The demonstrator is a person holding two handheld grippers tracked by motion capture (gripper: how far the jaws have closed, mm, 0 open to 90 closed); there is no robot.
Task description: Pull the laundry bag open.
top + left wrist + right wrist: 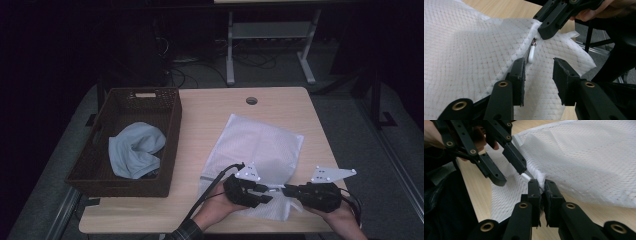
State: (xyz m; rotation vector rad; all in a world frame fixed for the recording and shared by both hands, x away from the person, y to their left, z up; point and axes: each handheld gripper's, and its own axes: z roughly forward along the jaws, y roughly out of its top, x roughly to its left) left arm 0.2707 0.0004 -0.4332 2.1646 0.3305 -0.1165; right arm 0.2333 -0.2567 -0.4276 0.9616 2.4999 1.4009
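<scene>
Right hand-held gripper [542, 186], jaws closed, pinches the near edge of a white mesh bag [255, 150] lying on the worktop [200, 107], while the left hand-held gripper [537, 67], jaws apart, straddles the bag's white zipper pull [532, 53], beside a brown basket [170, 145].

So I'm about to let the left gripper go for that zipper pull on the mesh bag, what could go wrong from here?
The zipper pull is small and sits beside one finger of the open left gripper, not between the jaws, so closing could catch only mesh. The right gripper is shut on a thin fold of the mesh bag; a tug might slip it free. The grippers are close together and could collide.
</scene>
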